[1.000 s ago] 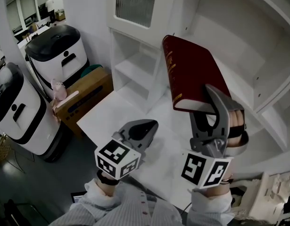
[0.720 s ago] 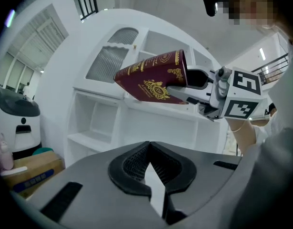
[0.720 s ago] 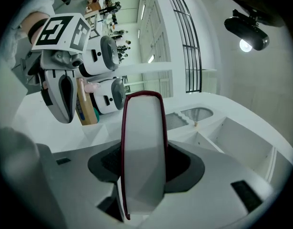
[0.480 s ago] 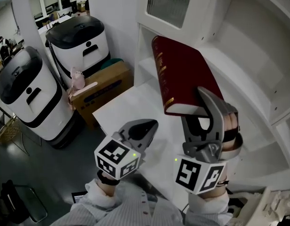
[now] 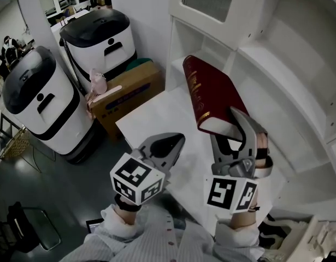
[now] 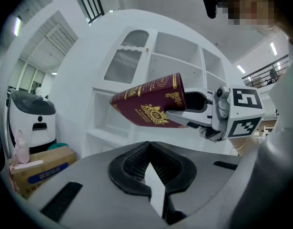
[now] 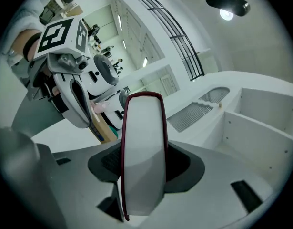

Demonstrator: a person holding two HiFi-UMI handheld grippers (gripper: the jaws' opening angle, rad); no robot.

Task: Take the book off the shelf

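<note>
The book (image 5: 214, 94) sits in the right gripper (image 5: 227, 125) above the table (image 5: 146, 130), before the shelf (image 5: 277, 64). The left gripper (image 5: 176, 141) is beside it on the left. A box (image 5: 129, 94) stands left of the table.

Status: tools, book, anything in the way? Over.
Right tool shut on book. Book off shelf, tilted over table. Left tool shut, empty. Nothing blocking.

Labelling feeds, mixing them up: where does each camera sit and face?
Head view: on the person's head, looking steeply down at the white table; both sleeves show.
Left gripper view: rides the shut left hand-held gripper, facing the white shelf unit.
Right gripper view: rides the right hand-held gripper, along the dark red hardcover book it clamps.
Shared: all show that book.
</note>
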